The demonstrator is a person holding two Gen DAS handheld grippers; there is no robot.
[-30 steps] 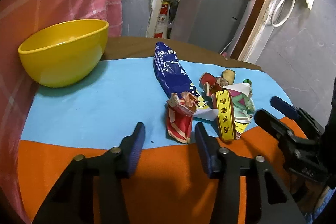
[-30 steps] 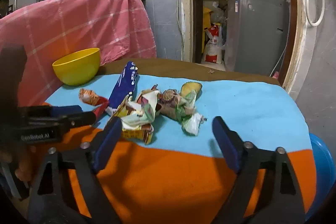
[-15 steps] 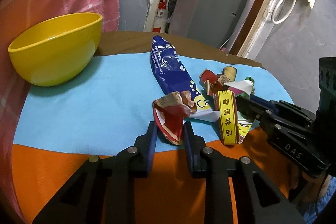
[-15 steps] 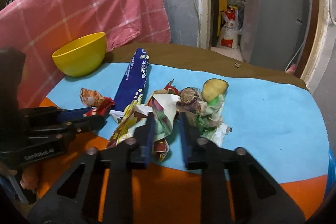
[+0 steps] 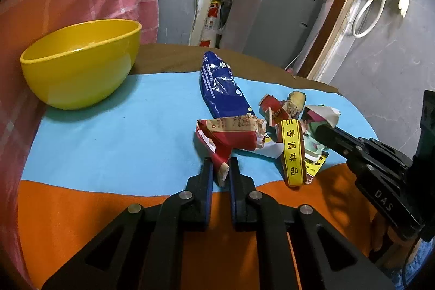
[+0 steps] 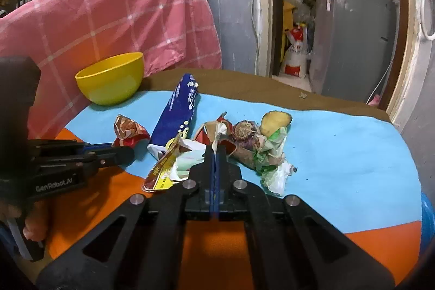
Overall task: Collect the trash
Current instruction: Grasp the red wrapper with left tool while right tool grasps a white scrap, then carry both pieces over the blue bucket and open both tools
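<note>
A crumpled red wrapper [image 5: 231, 135] lies on the blue mat, its tail between the pads of my left gripper [image 5: 220, 162], whose jaws are closing on it. A pile of trash sits right of it: a long blue packet [image 5: 221, 91], a yellow-labelled wrapper [image 5: 292, 154], crumpled white paper [image 6: 217, 132] and a potato piece [image 6: 274, 120]. My right gripper [image 6: 216, 150] is shut on the white paper's edge in the pile. The yellow bowl [image 5: 81, 61] stands empty at the far left.
The round table wears a blue mat [image 5: 122, 132] over an orange one [image 5: 81, 211]. A pink checked cloth [image 6: 122, 18] hangs behind the bowl. A blue object [image 6: 426, 216] peeks out at the table's right edge. A grey fridge [image 6: 350, 40] stands beyond the doorway.
Both grippers have moved forward into the trash and closed: the left around the red wrapper's tail, the right from wide open onto the white paper in the pile.
</note>
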